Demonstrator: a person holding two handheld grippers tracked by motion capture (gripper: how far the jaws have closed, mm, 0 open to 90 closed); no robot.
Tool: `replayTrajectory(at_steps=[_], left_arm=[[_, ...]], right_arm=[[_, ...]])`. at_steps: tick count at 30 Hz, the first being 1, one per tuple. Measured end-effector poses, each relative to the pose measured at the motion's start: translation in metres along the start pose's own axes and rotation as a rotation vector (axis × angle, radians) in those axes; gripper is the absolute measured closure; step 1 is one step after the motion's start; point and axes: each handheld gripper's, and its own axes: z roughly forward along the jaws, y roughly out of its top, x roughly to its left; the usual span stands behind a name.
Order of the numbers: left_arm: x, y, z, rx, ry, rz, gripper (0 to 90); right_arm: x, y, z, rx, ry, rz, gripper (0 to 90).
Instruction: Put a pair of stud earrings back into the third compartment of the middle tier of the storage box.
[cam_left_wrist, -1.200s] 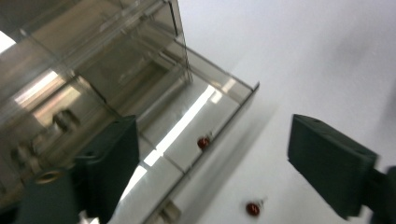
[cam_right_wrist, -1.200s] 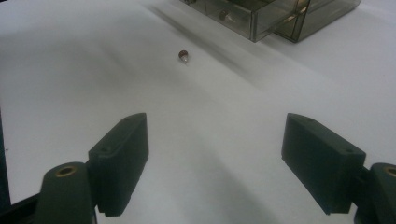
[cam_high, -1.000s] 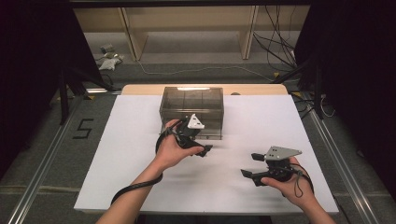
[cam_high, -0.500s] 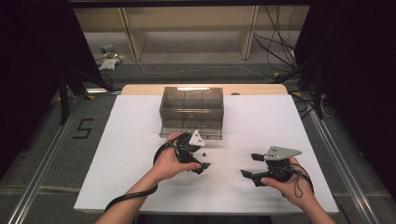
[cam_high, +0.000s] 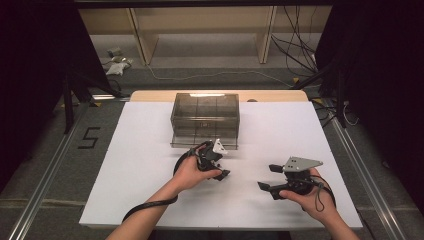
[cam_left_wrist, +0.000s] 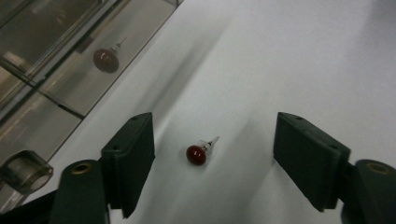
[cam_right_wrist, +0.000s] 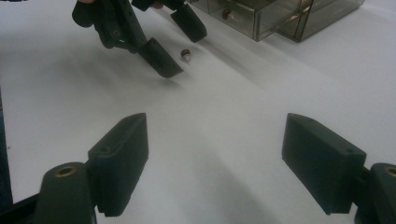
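Red earring (cam_left_wrist: 198, 153) lies on the white surface (cam_high: 145, 165) between the left tongs' (cam_left_wrist: 212, 161) parted jaws, apparently untouched, beside the clear drawer box (cam_high: 205, 119). Right tongs (cam_right_wrist: 215, 163) gape apart, well clear.

From above, my left tool (cam_high: 212, 162) and my hand cover the red earring, so it cannot be made out there. In my left tool's view the clear drawer box (cam_left_wrist: 70, 60) is cut off by the top and left edges. A second red bead (cam_left_wrist: 105, 60) behind its wall is blurred, perhaps a reflection; I cannot tell.
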Motion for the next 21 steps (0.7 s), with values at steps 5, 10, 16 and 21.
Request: replayTrajectory(at_steps=[5,10,16,21], left_arm=[[0.0038,-0.0001,0.0005,0.015,-0.031,-0.019,38.4],[0.0051,0.0005,0.0004,0.020,-0.037,-0.026,43.1],[0.0066,0.0002,-0.0004,0.018,-0.032,-0.038,51.3],[0.0048,0.0018,-0.0009,0.030,-0.025,-0.038,56.3]], right_arm=[[0.0000,-0.0001,0.0000,0.001,0.001,0.004,23.6],[0.0001,0.0001,0.0004,0.001,0.000,0.005,23.6],[0.0001,0.0001,0.0005,0.001,0.000,0.006,23.6],[0.0000,0.0001,0.0008,-0.001,-0.001,0.007,23.6]])
